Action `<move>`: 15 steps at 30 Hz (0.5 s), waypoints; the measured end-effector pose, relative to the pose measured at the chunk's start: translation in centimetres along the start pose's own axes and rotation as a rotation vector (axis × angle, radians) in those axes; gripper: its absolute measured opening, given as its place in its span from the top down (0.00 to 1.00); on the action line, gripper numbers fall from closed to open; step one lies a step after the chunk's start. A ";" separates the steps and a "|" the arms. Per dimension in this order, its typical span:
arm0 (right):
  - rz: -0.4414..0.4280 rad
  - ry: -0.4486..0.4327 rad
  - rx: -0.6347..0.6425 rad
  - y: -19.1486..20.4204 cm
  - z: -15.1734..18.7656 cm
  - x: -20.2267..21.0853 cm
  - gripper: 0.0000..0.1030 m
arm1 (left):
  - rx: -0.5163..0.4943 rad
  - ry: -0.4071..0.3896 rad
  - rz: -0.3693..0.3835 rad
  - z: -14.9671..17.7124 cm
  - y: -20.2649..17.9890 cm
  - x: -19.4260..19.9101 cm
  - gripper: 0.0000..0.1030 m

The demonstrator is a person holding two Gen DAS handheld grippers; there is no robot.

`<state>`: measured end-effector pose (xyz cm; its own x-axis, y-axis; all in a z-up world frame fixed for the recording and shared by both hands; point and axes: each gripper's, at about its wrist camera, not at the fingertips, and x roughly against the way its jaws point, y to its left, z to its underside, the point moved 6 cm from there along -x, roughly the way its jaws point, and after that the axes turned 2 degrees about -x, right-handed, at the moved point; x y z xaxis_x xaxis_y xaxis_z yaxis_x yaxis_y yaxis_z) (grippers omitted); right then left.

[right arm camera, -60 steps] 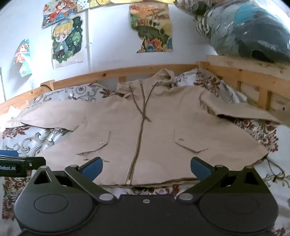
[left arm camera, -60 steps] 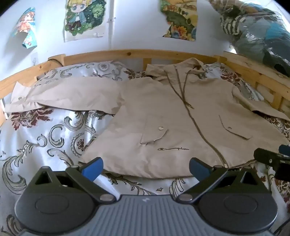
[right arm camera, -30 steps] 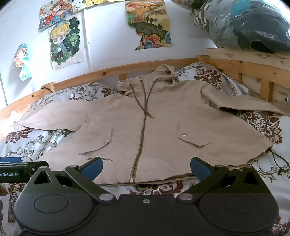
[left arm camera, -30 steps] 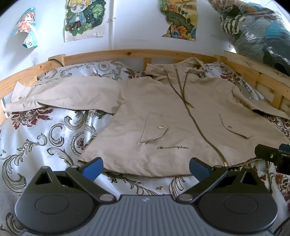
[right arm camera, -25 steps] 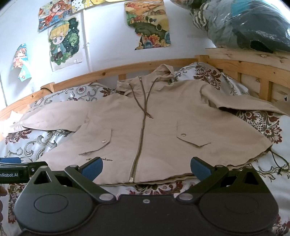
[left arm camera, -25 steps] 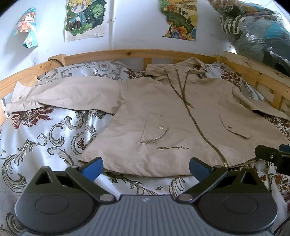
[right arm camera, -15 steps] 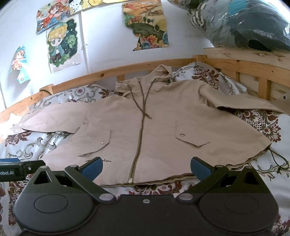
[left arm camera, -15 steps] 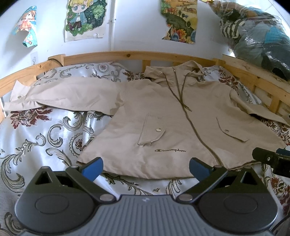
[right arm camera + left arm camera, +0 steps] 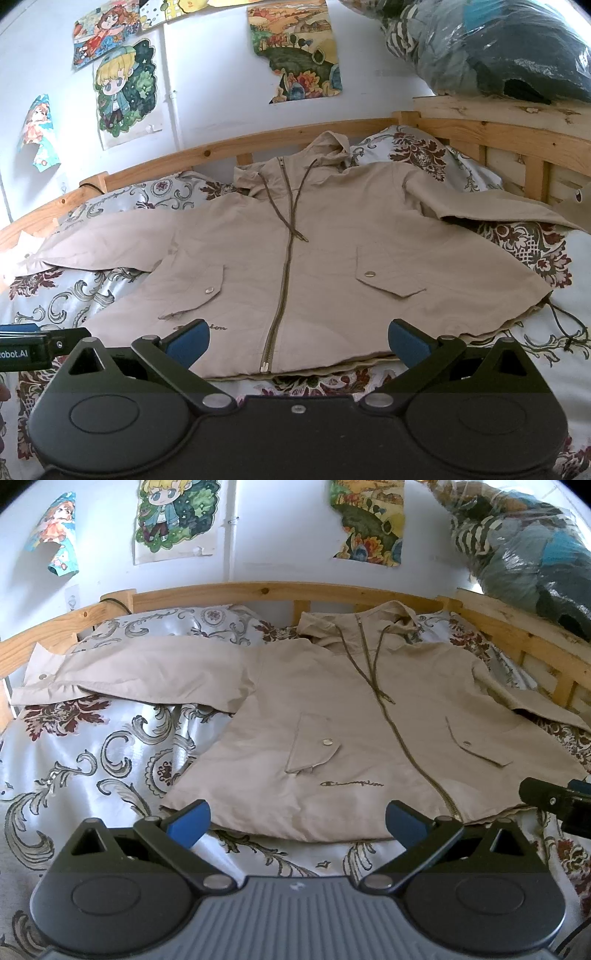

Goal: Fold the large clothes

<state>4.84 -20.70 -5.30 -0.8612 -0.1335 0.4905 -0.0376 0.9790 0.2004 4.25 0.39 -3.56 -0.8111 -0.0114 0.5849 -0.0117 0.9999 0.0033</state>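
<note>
Beige jacket [image 9: 332, 251], zipped, sleeves spread flat on bedspread [image 9: 92, 760]

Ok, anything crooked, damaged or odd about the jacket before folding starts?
Mostly tidy: the jacket lies flat and zipped on the bed. Two small things: the left pocket flap is askew, and a hem cord trails loose on the bedding. Both tongs are open and empty.
</note>
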 end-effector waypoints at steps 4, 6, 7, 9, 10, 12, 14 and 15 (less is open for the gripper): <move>0.000 -0.001 0.000 -0.1 -0.1 0.0 0.01 | 0.006 0.004 0.004 0.1 0.2 -0.1 0.01; 0.012 -0.007 -0.002 -0.1 -0.1 0.1 0.01 | 0.009 0.004 0.005 0.1 0.2 -0.1 0.01; 0.017 -0.011 -0.006 -0.2 -0.1 0.1 0.01 | 0.008 0.004 0.004 0.1 0.2 -0.1 0.01; 0.024 -0.015 -0.015 -0.4 -0.2 0.2 0.01 | 0.006 0.002 0.003 0.1 0.2 -0.1 0.01; 0.025 -0.017 -0.019 -0.5 -0.2 0.2 0.01 | 0.006 0.003 0.003 0.1 0.2 -0.1 0.01; 0.024 -0.018 -0.023 -0.6 -0.3 0.2 0.01 | 0.007 0.002 0.004 0.2 0.2 -0.1 0.01; 0.024 -0.019 -0.019 -0.6 -0.3 0.2 0.01 | 0.006 0.001 0.002 0.1 0.2 -0.1 0.01; 0.022 -0.018 -0.015 -0.6 -0.2 0.2 0.01 | 0.006 0.003 0.002 0.1 0.2 -0.1 0.01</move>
<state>4.81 -21.31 -5.11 -0.8708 -0.1091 0.4793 -0.0109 0.9791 0.2030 4.27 0.59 -3.75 -0.8093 -0.0093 0.5873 -0.0137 0.9999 -0.0030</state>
